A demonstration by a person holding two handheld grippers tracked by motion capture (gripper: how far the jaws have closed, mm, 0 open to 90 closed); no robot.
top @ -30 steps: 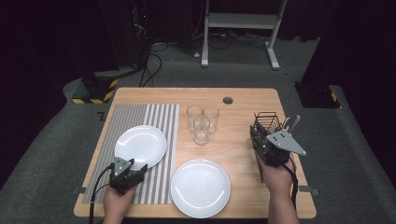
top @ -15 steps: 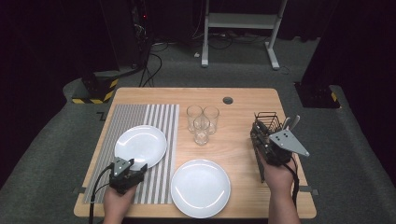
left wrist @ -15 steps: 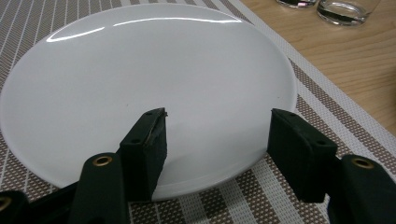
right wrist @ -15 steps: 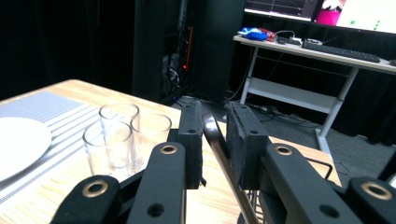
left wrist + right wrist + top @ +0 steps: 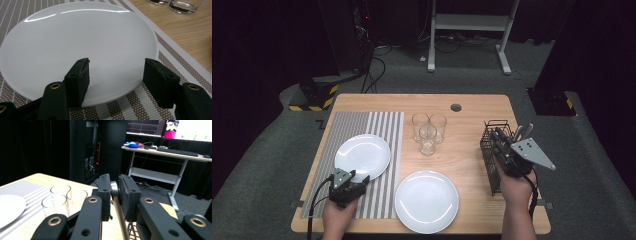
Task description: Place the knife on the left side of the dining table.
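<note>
While the left claw [image 5: 354, 181] holds apart at the plate's [image 5: 362, 156] 6 o'clock rim, the right claw [image 5: 114, 192], just closing, now clamps a utensil handle [image 5: 117, 205] above the caddy [image 5: 490, 146].

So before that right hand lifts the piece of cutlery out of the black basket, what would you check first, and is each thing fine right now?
1. Right tool shut on the cutlery piece: ok; its jaws have just been closing, and the metal handle sits between the pads.
2. Which kind of cutlery it is: cannot tell; the end is hidden.
3. Wire caddy upright on the table: ok.
4. Other utensils free of the gripped one: cannot tell.
5. Three glasses apart from the caddy: ok.
6. Left tool open at the near rim of the plate on the mat, not gripping: ok.
</note>
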